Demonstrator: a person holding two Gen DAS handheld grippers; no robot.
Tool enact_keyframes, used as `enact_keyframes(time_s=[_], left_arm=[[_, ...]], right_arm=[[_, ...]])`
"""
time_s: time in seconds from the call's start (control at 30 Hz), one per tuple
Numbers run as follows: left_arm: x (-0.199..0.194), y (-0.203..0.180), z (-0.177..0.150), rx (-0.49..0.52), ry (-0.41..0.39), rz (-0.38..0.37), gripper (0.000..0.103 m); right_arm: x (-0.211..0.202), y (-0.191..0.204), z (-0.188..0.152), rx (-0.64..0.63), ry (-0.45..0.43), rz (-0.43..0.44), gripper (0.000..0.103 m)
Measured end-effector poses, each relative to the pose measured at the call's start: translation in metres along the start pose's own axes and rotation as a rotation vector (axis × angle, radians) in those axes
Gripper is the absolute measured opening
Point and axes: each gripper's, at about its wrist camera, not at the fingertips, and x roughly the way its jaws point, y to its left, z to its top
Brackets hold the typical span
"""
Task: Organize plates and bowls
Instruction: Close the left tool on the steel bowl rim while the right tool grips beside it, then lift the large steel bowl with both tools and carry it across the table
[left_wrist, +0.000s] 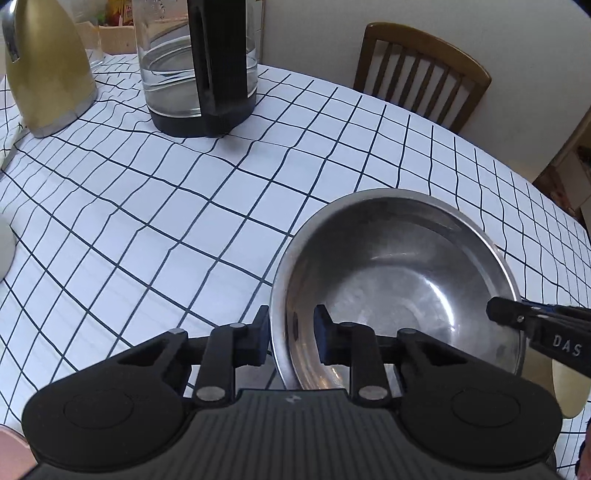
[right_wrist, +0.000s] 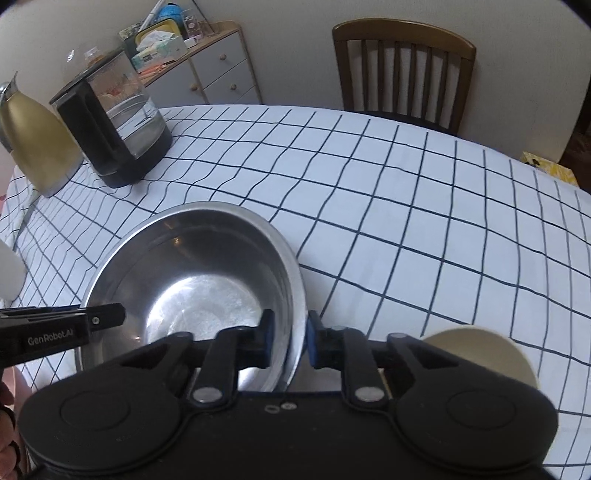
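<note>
The round stainless-steel bowl sits on the checked tablecloth, near edge. The left gripper straddles its left rim; the right gripper straddles its right rim. Both appear clamped on the wall, opposed across the bowl's diameter, equally near.

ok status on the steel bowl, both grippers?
Left gripper and right gripper each straddle opposite rims of the steel bowl, grip looks closed. Cream bowl close by right gripper. Glass kettle well clear.
</note>
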Motion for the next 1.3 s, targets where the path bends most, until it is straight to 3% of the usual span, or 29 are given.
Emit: enact_keyframes(time_s=[0.2, 0.5, 0.73, 1.3], left_arm=[[-0.02, -0.002, 0.004, 0.028, -0.049, 0.014, 0.023], [-0.063, -0.002, 0.018, 0.042, -0.13, -0.024, 0.023], [-0.101, -0.005, 0.015, 0.075, -0.141, -0.066, 0.023], [-0.191, 0.002, -0.054, 0.252, -0.132, -0.182, 0.023]], right_arm=[[-0.014, 0.007, 0.002, -0.026, -0.052, -0.01, 0.013], [-0.056, 0.019, 0.013, -0.051, -0.172, -0.03, 0.013], [-0.095, 0.021, 0.01, -0.014, -0.21, -0.038, 0.013], [-0.194, 0.04, -0.073, 0.136, -0.22, -0.096, 0.012]])
